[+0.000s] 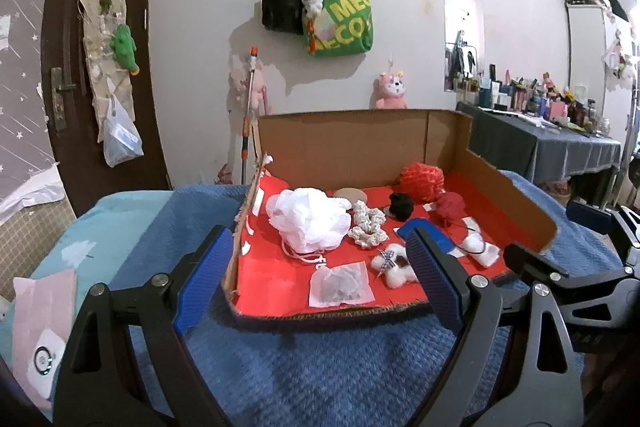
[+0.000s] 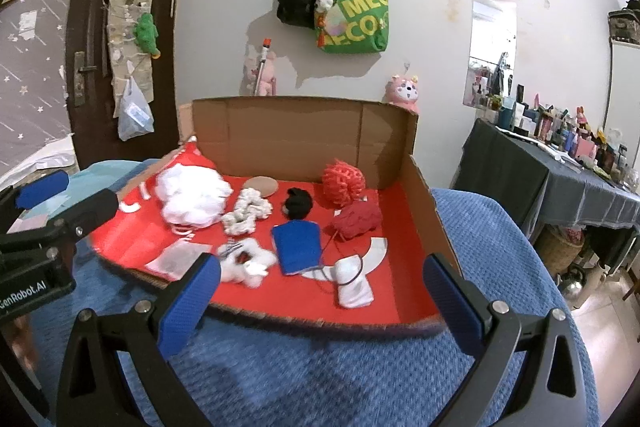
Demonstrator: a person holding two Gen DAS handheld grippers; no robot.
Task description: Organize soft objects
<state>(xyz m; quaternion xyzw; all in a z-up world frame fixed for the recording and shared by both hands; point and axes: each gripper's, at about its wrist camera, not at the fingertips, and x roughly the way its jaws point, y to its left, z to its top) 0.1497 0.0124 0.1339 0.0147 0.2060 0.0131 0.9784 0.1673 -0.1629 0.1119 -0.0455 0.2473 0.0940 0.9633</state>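
A cardboard box (image 1: 340, 139) (image 2: 300, 131) with a red floor lies on the bed. Inside it are a white mesh pouf (image 1: 308, 223) (image 2: 192, 199), a cream scrunchie (image 1: 368, 225) (image 2: 246, 213), a black scrunchie (image 1: 401, 206) (image 2: 298, 203), an orange-red pouf (image 1: 422, 179) (image 2: 344, 183), a dark red yarn ball (image 1: 450, 207) (image 2: 356, 221), a blue pad (image 2: 298, 245), a fluffy white bow piece (image 1: 394, 263) (image 2: 248, 263) and a sachet (image 1: 340, 285) (image 2: 176, 259). My left gripper (image 1: 319, 233) hovers open before the box's near edge. My right gripper (image 2: 322, 261) is beside it, also open and holding nothing.
A blue knitted blanket (image 1: 320, 367) covers the bed under the box. A pink cushion (image 1: 44, 311) lies at the left. A dark door (image 1: 100, 67), hanging bags (image 1: 340, 15) and a cluttered table (image 2: 580, 179) at the right surround the bed.
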